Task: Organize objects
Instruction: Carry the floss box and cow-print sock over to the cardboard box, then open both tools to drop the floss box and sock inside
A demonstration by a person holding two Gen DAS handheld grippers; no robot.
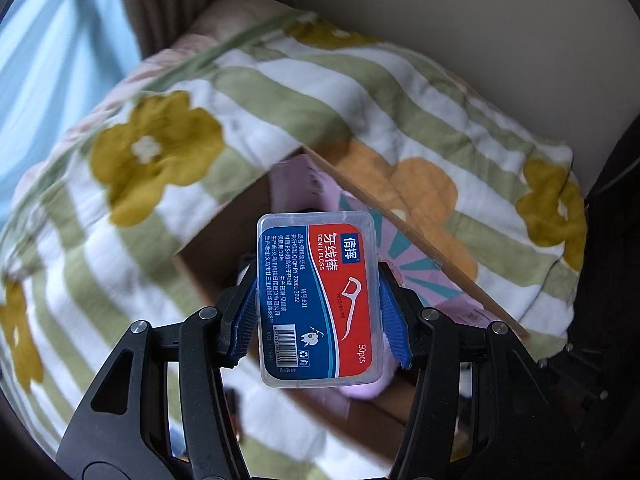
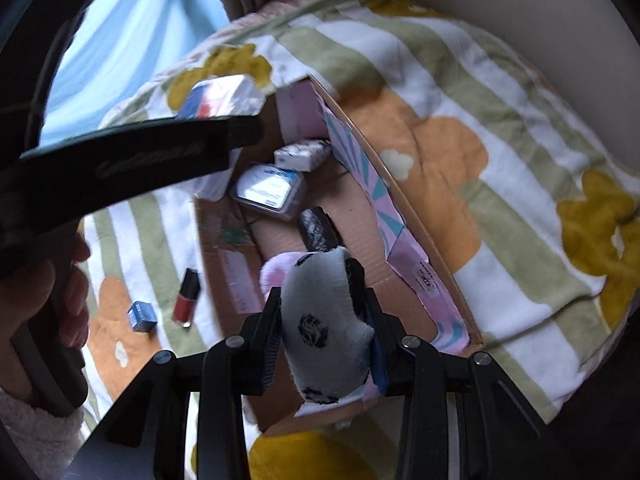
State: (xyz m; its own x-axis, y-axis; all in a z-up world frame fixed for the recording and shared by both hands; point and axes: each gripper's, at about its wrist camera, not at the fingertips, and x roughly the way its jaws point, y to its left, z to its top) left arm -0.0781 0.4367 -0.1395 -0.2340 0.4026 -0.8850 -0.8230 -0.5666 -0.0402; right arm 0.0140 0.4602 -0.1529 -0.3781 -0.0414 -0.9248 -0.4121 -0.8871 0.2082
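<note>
- My left gripper (image 1: 318,300) is clamped on a clear dental floss box (image 1: 318,300), blue pads pressing its two long sides; it fills the centre of the left wrist frame, its red and blue label facing the camera.
- Behind the floss box, the open cardboard box (image 1: 420,224) lies on a flower-patterned blanket (image 1: 160,148), its rim running toward the lower right.
- My right gripper (image 2: 324,332) is closed on a grey sock (image 2: 324,320) with dark spots, at lower centre of the right wrist frame, above the cardboard box's near end.
- Inside the cardboard box I see a white packet (image 2: 304,154), a clear case (image 2: 270,190) and a dark roll (image 2: 318,228).
- At lower left, on the blanket beside the cardboard box, lie a red lip gloss (image 2: 186,298) and a small blue box (image 2: 141,316), near each other but apart.
</note>
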